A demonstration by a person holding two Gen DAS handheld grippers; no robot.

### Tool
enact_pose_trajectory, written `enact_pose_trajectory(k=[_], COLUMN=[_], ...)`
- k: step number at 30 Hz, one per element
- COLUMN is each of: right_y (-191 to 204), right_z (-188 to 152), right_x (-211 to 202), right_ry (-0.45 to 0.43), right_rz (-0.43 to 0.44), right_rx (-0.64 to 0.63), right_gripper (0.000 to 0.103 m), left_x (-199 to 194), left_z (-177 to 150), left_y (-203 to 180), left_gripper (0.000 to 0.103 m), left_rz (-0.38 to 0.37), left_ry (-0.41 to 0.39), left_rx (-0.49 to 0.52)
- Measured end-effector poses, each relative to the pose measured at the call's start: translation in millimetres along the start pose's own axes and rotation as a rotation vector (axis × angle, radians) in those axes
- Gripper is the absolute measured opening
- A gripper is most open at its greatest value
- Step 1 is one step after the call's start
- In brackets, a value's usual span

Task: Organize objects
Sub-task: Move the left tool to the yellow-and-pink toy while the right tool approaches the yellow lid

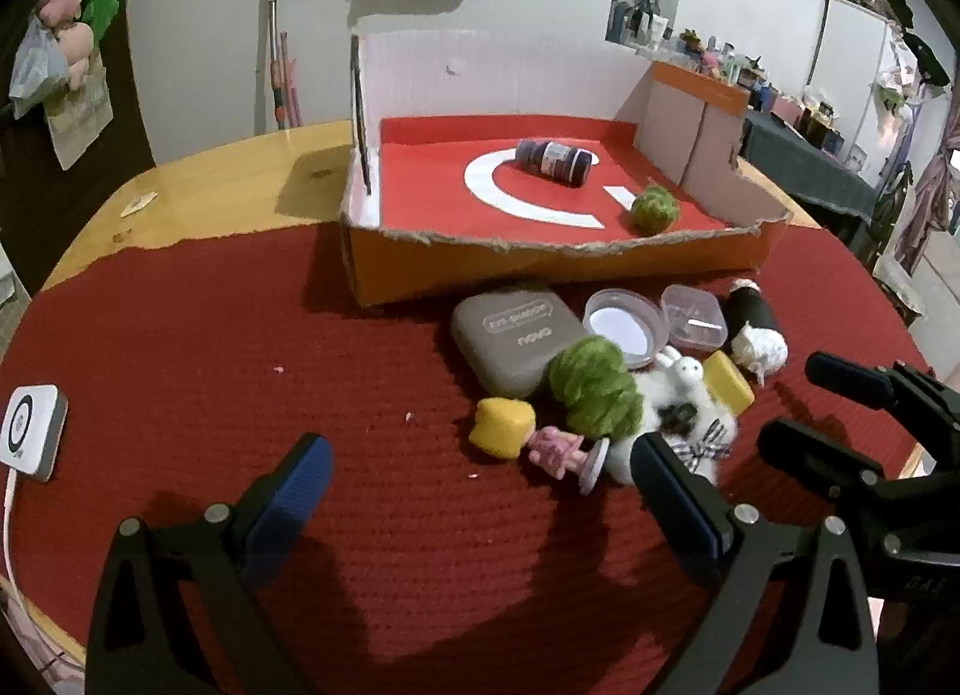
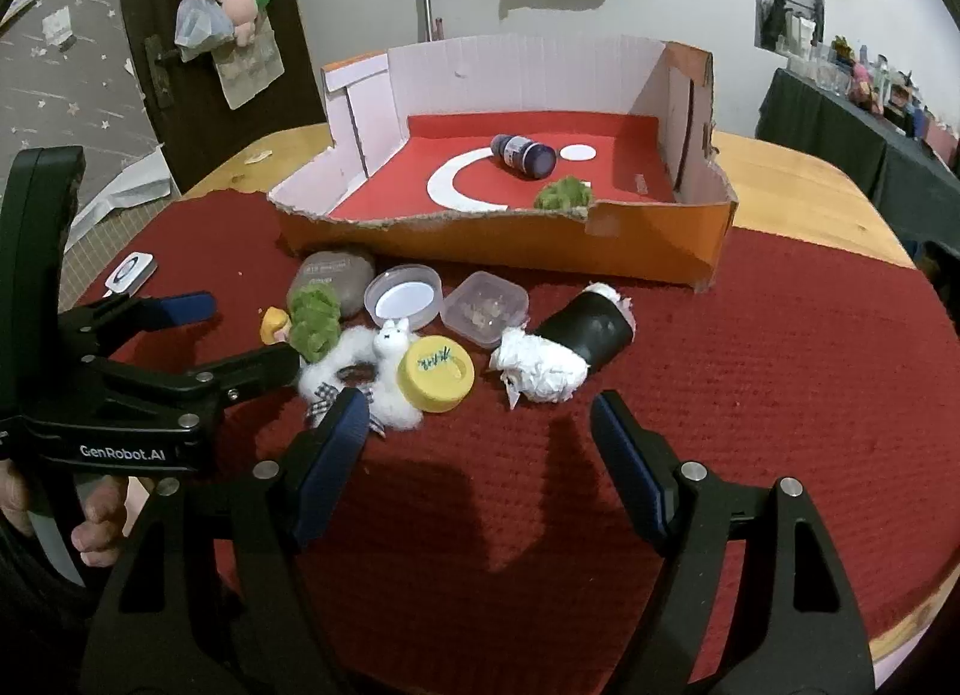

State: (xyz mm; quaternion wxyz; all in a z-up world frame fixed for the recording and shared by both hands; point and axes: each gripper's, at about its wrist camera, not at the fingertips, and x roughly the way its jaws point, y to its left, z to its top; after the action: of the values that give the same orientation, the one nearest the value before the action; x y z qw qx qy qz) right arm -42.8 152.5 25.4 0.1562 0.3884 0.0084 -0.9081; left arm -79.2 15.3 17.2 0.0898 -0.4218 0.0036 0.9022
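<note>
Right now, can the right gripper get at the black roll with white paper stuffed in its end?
Probably yes. The right gripper is open, and the black roll lies just ahead on the red mat with nothing between. The yellow lid sits apart to one side.

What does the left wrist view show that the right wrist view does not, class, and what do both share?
Only the left wrist view shows the pink body of the yellow-haired doll. Only the right wrist view shows a hand gripping the left gripper, and the handwriting on the yellow lid. Both share the cardboard box holding a dark bottle and a green pompom, plus the open right gripper.
</note>
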Motion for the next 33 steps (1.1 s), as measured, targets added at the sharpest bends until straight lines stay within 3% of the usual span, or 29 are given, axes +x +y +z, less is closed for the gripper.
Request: enact_pose_trajectory(k=[4, 8, 12, 25, 31, 33], right_y=[-1.0, -4.4, -5.3, -6.2, -3.5, -3.8], right_z=[-1.4, -1.9, -2.5, 7.2, 13.4, 14.3], right_x=[2.5, 5.7, 10.1, 22.5, 28.7, 30.5], right_ry=[0.008, 0.021, 0.031, 0.020, 0.016, 0.018], right_rz=[-0.001, 0.040, 0.093, 0.106, 0.112, 0.114], right_rx=[0.005, 0.033, 0.061, 0.085, 0.073, 0.069], right_gripper=[0.075, 0.054, 0.046, 0.041, 0.041, 0.037], left_x=[4.1, 7.7, 9.0, 8.4, 9.4, 9.1], left_z=[-1.2, -1.6, 0.1, 1.3, 3.7, 4.2], left_y=[2.4, 4.4, 3.8, -3.3, -5.8, -8.0], left_gripper=[0.101, 0.101, 0.100, 0.086, 0.075, 0.067], left_rz=[0.001, -0.005, -0.008, -0.029, -0.067, -0.081], left_ry=[0.010, 0.015, 0.010, -0.021, -0.027, -0.028], left_rx=[0.001, 0.000, 0.011, 0.054, 0.066, 0.073])
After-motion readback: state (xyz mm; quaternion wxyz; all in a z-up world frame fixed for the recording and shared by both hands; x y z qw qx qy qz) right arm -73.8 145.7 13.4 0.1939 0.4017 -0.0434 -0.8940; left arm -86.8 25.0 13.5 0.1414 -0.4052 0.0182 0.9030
